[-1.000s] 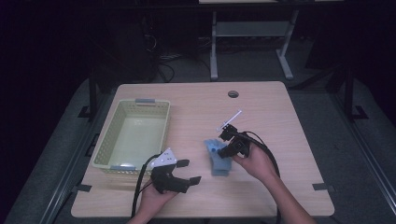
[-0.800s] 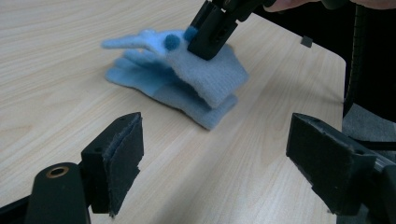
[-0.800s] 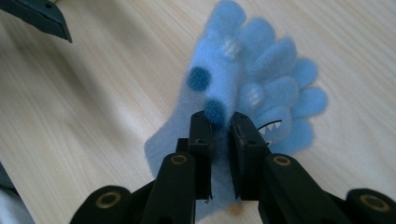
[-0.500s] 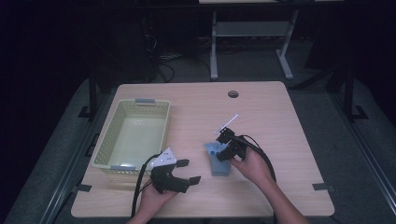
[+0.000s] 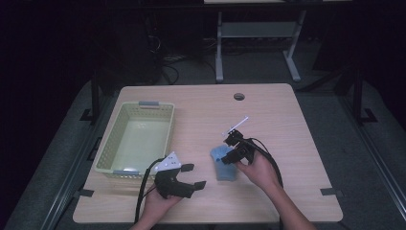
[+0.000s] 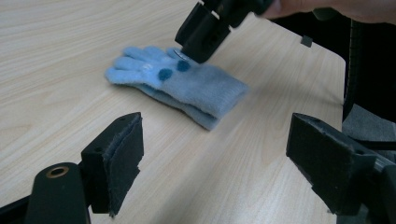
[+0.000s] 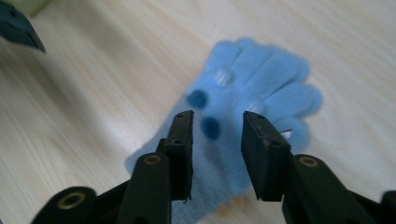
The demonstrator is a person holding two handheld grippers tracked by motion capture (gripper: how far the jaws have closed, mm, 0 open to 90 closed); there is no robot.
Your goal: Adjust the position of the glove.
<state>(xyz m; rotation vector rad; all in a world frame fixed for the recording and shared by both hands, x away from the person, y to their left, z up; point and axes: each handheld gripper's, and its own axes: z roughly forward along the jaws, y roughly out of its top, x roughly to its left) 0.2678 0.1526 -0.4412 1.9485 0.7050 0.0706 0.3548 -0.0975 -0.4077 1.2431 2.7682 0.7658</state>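
Your right gripper [image 5: 229,147] hangs over the blue glove [image 5: 223,165], which lies flat on the table [image 5: 287,124] near its middle, right of the basket [image 5: 136,139]. Its jaws have just been opening; they stand a little apart above the glove's palm, by its dark dots, and press on nothing. Your left gripper [image 5: 190,176] rests near the table's near edge, just left of the glove, with jaws spread wide and nothing between them.
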